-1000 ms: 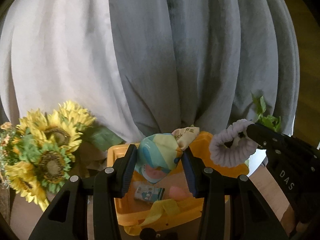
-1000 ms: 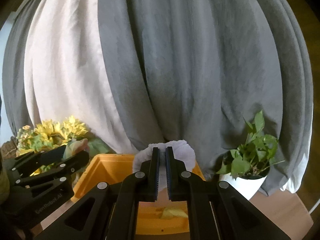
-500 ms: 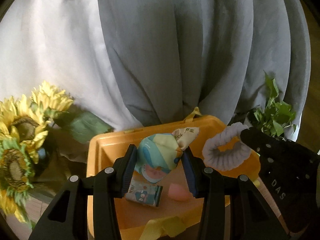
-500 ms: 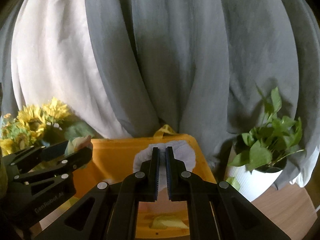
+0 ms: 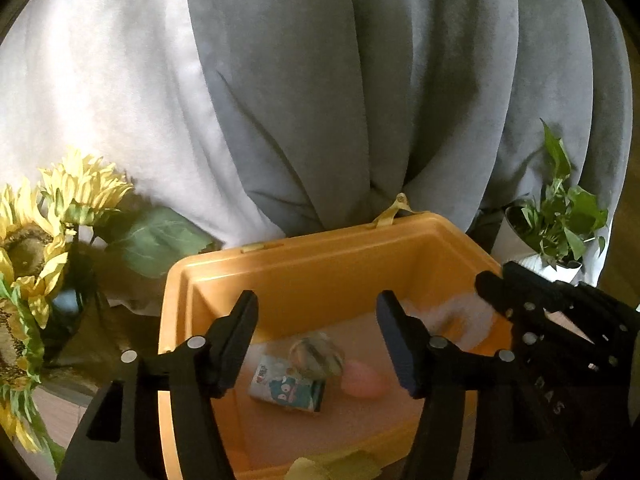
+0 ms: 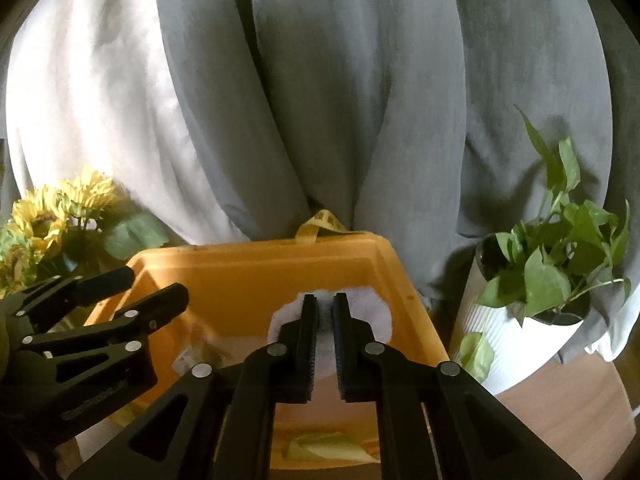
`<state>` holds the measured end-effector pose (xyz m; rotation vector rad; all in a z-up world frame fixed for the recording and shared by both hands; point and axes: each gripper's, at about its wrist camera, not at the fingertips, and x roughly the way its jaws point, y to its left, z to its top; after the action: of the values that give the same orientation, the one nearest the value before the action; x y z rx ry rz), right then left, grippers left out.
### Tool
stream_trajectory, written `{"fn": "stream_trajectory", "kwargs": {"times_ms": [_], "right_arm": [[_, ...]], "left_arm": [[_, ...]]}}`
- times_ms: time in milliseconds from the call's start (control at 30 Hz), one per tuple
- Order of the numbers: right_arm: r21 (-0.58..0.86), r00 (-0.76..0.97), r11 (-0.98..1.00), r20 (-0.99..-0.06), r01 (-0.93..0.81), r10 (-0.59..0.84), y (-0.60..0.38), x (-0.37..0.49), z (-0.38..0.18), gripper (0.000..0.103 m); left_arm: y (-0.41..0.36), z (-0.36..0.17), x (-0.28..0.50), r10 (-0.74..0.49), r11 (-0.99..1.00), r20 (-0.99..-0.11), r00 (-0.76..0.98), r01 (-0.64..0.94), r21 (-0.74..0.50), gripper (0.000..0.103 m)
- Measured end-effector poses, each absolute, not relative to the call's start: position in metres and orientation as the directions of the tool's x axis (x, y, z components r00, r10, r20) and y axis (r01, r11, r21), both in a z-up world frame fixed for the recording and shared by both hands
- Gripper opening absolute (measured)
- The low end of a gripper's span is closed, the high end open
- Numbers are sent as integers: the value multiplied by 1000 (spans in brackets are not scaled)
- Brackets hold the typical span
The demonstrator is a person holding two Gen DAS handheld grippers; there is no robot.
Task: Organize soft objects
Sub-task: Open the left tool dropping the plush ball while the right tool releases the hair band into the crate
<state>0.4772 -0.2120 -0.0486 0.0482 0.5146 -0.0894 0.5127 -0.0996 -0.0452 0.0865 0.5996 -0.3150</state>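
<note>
The left gripper [image 5: 316,336] stood wide and empty above the orange bin [image 5: 280,256]. Below it a blurred pouch [image 5: 318,354] lay in the bin, touching a printed packet [image 5: 286,388]. The right gripper [image 6: 326,312] was clamped on a white scrunchie [image 6: 372,312] over the bin's right side.

**Supporting surface and what rests on it**

You see a wooden tabletop [image 6: 560,412], visible only in patches around the objects it carries. An orange bin [image 5: 320,248] stands on it at the centre, its open top facing you. To your right of the bin, just beside it, a white ribbed pot [image 6: 516,344] holding a leafy green plant [image 6: 552,256] rests on the same surface. To your left of the bin stands a bunch of sunflowers [image 5: 36,236]; its base is in shadow, so you cannot tell what holds it. Grey and white drapery [image 5: 320,100] hangs behind all three.
</note>
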Motion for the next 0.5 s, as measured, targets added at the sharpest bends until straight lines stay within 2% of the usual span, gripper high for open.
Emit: {"fn": "stream_trajectory", "kwargs": {"times_ms": [67, 367, 500], "right_arm": [[31, 871, 994, -485, 109, -81, -213, 474, -47, 35], [43, 875, 990, -474, 131, -95, -215, 456, -34, 36], [30, 886, 989, -450, 146, -117, -209, 438, -23, 47]], "left_arm": [[-97, -43, 510, -261, 950, -562, 784, 311, -8, 63], [-85, -28, 486, -240, 956, -537, 809, 293, 13, 66], [-78, -18, 469, -235, 958, -522, 820, 287, 19, 67]]}}
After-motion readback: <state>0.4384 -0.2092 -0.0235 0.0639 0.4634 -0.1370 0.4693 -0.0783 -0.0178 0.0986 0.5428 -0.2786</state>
